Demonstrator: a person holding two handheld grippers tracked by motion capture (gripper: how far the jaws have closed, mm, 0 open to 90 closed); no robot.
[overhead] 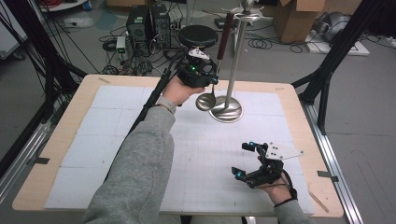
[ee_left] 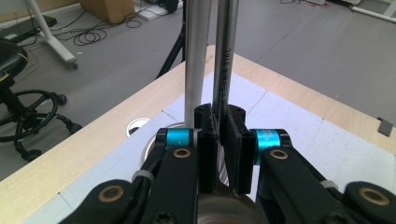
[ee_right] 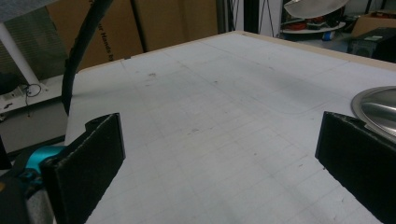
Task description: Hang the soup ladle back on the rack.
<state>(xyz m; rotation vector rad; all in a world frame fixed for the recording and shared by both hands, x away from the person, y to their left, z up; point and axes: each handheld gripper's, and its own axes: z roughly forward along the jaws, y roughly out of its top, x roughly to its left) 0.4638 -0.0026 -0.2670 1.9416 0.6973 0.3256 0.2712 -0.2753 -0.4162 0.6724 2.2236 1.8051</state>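
Observation:
A metal ladle [overhead: 206, 101] with a dark brown handle [overhead: 226, 30] hangs upright beside the pole [overhead: 237, 56] of a steel stand, its bowl just above the mat next to the round base [overhead: 227, 112]. My left gripper [overhead: 215, 80] is shut on the ladle's steel shaft [ee_left: 224, 70], with the pole [ee_left: 196, 56] just to its left in the left gripper view [ee_left: 223, 128]. My right gripper [overhead: 242, 160] rests low at the table's front right, open and holding nothing. Its view [ee_right: 219, 154] shows bare mat between the pads, the base [ee_right: 379, 108] at the right and the ladle bowl [ee_right: 310, 6] at the top.
A white gridded mat [overhead: 121, 154] covers the wooden table [overhead: 60, 140]. A black cable [overhead: 148, 105] trails across the table's left half from the left gripper. Behind the table stand a black stool [overhead: 197, 36], computer cases [overhead: 148, 25] and cardboard boxes [overhead: 292, 21].

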